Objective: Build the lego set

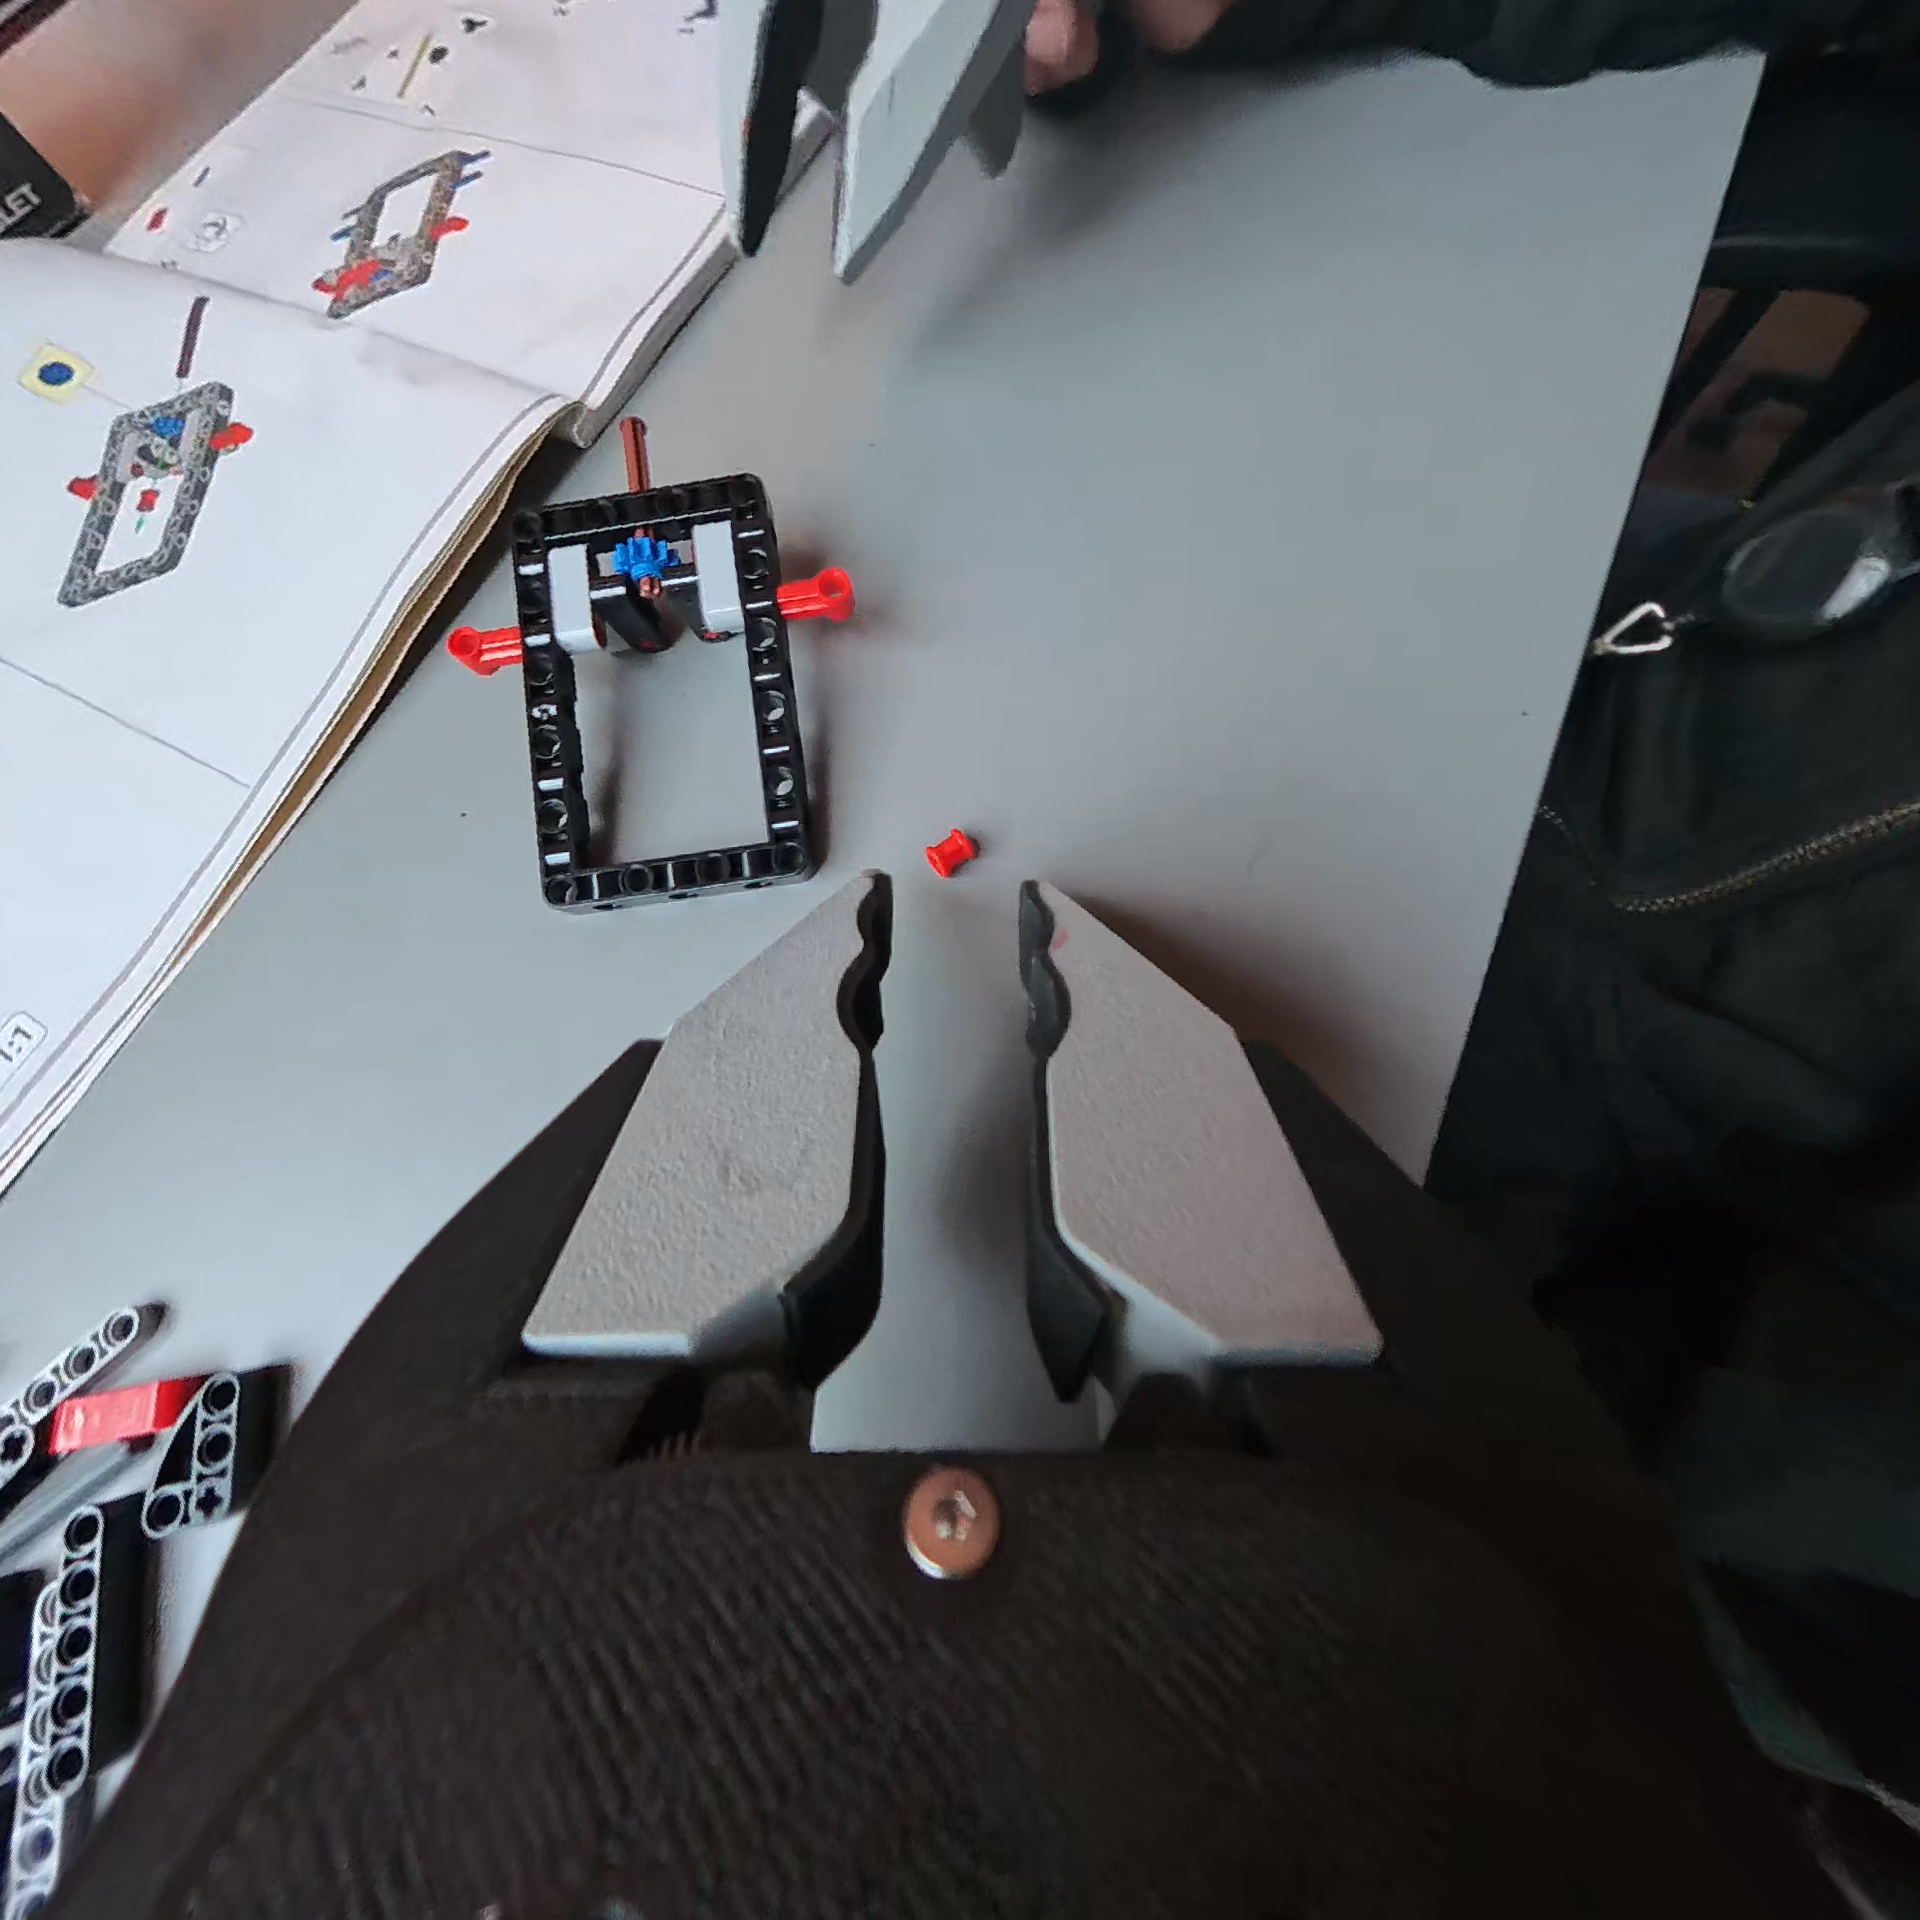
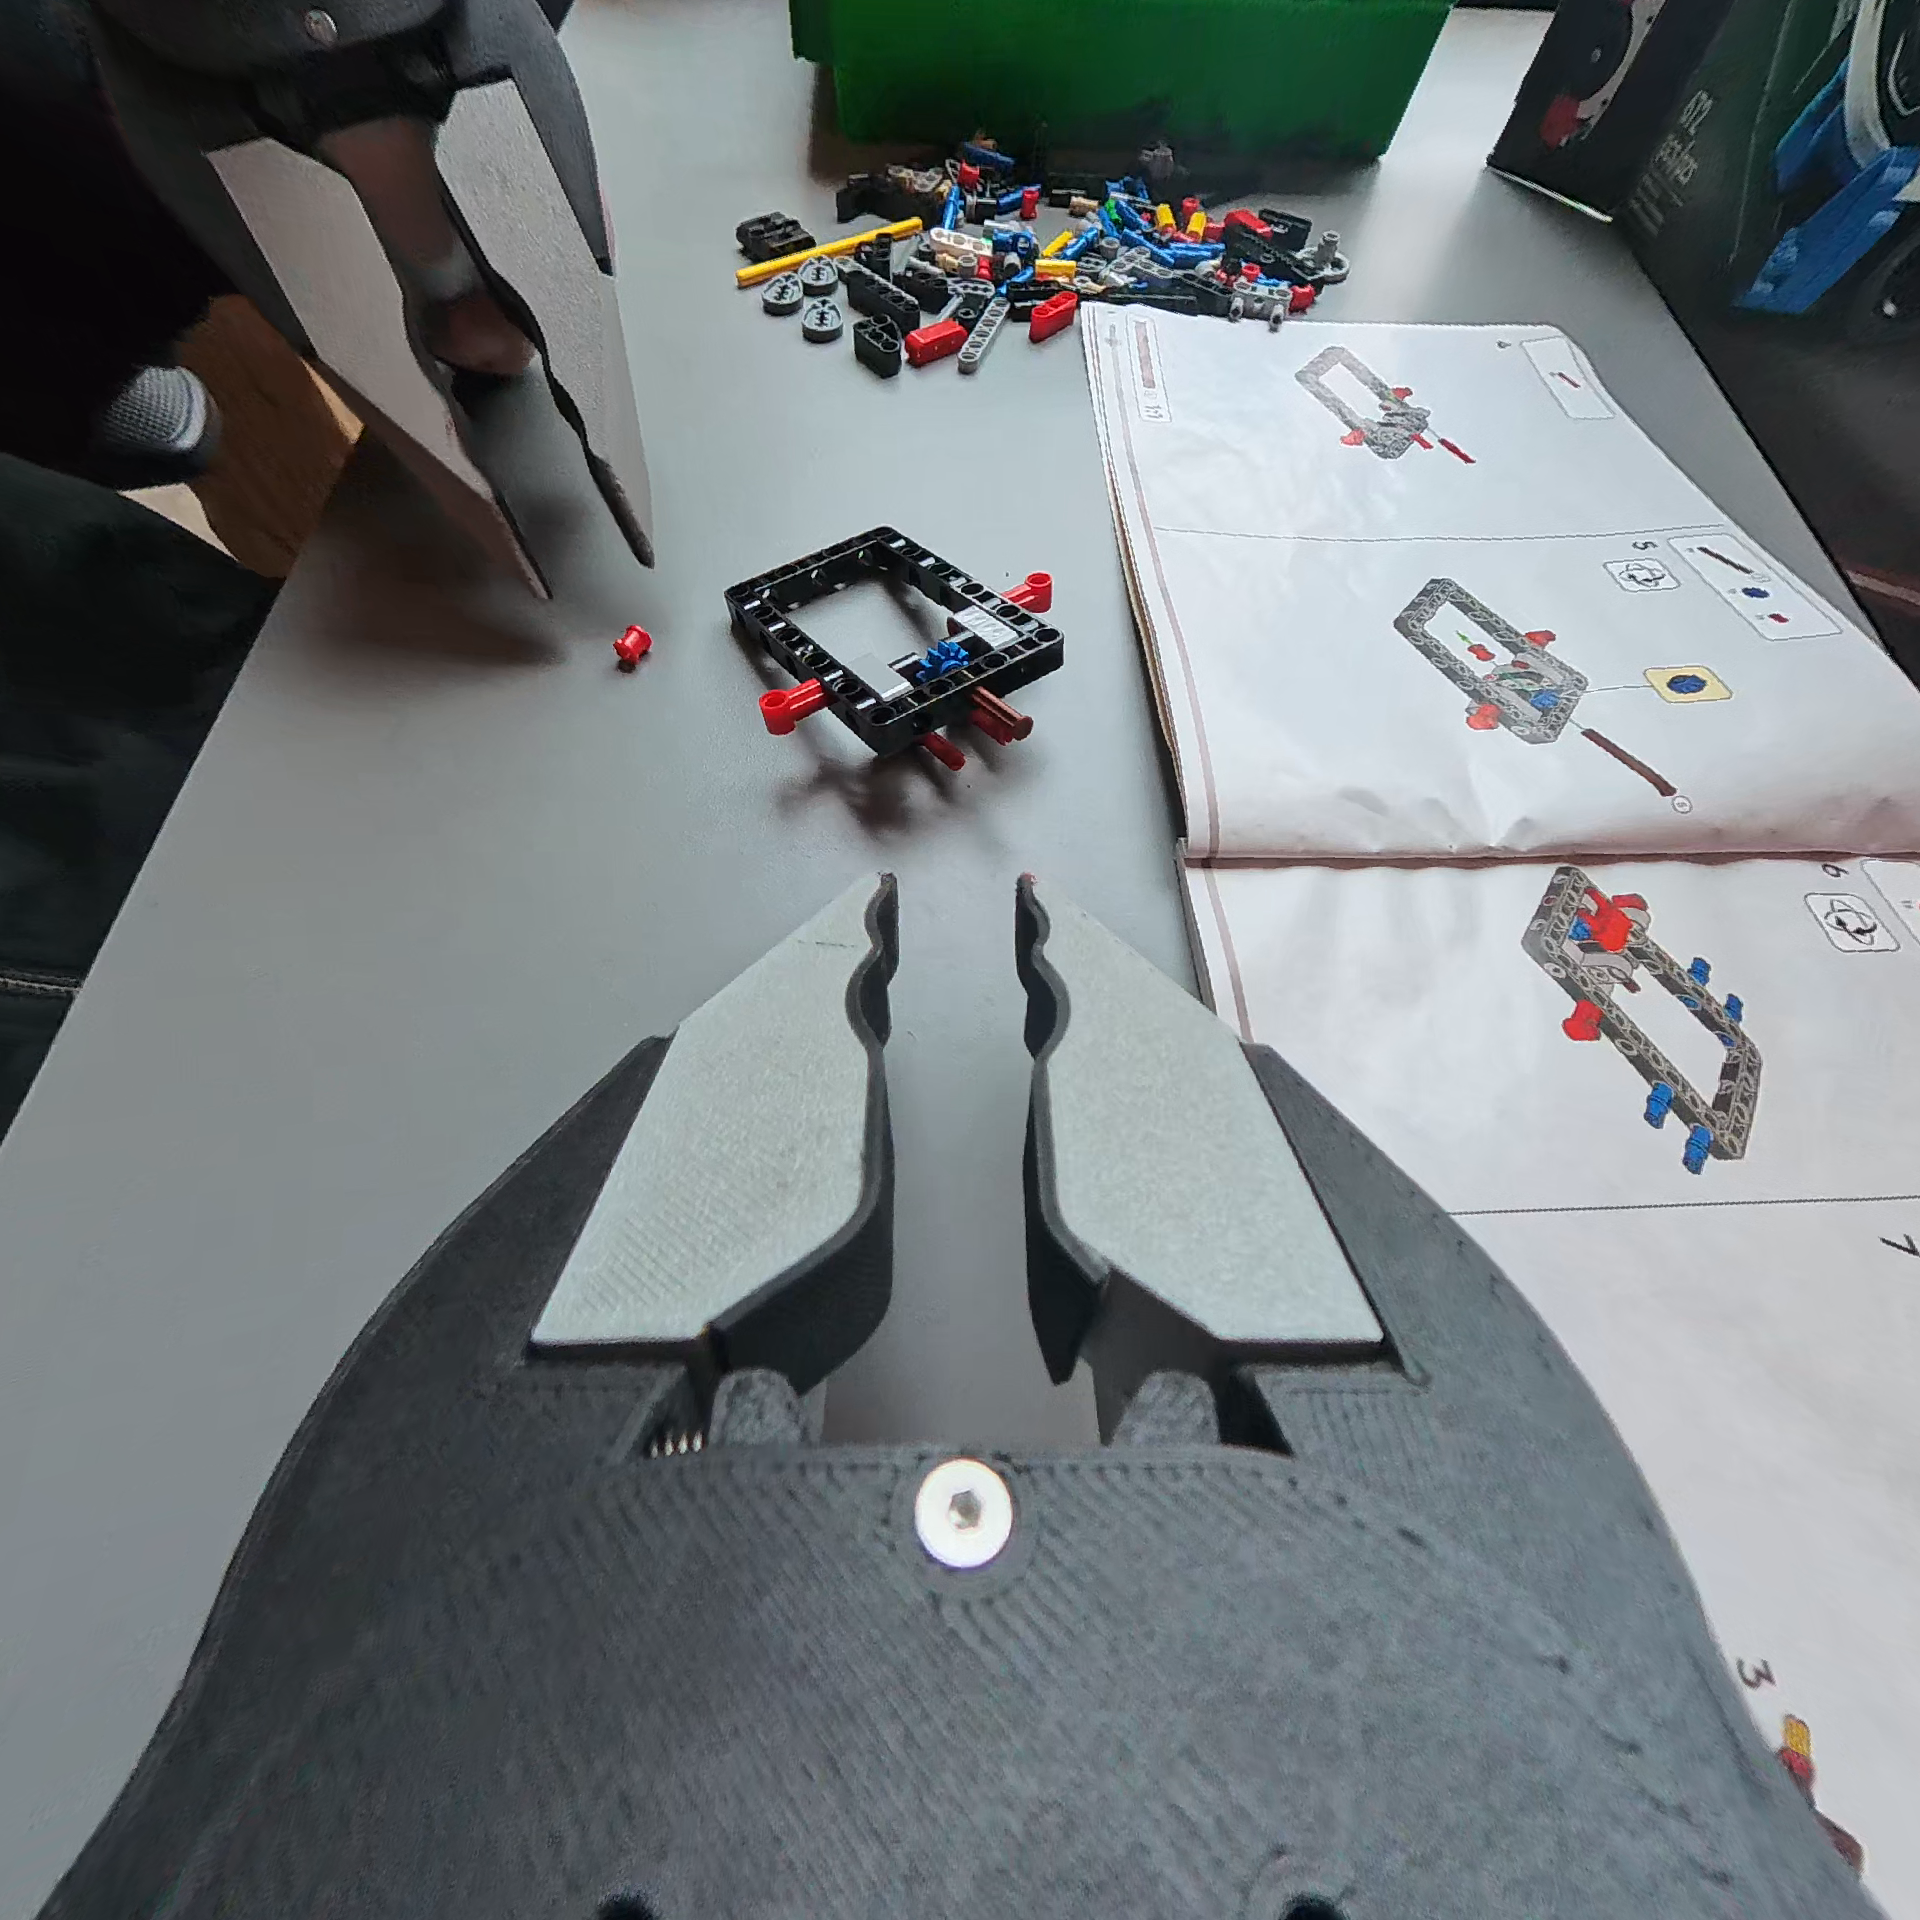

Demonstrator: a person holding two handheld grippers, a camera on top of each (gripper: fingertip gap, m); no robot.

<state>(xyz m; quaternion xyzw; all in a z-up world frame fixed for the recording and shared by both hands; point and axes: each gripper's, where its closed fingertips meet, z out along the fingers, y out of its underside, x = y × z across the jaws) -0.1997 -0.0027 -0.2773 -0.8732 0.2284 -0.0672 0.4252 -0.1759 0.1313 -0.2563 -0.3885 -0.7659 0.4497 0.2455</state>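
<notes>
A small red plastic spool-shaped bush lies just beyond the released, empty left gripper, nothing between them. The black rectangular beam frame sits ahead of the right gripper, also parted and empty, with the open paper instruction booklet to its right.

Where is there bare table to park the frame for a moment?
Bare grey table lies between the right gripper and the black frame, running left to the table edge. Crowded: the loose parts pile by the green bin, and the instruction booklet to the right.

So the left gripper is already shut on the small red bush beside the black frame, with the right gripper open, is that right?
Not quite: the left gripper is open, and the small red bush lies loose on the table just past its fingertips, as the left wrist view shows. The black frame and open right gripper are right.
</notes>
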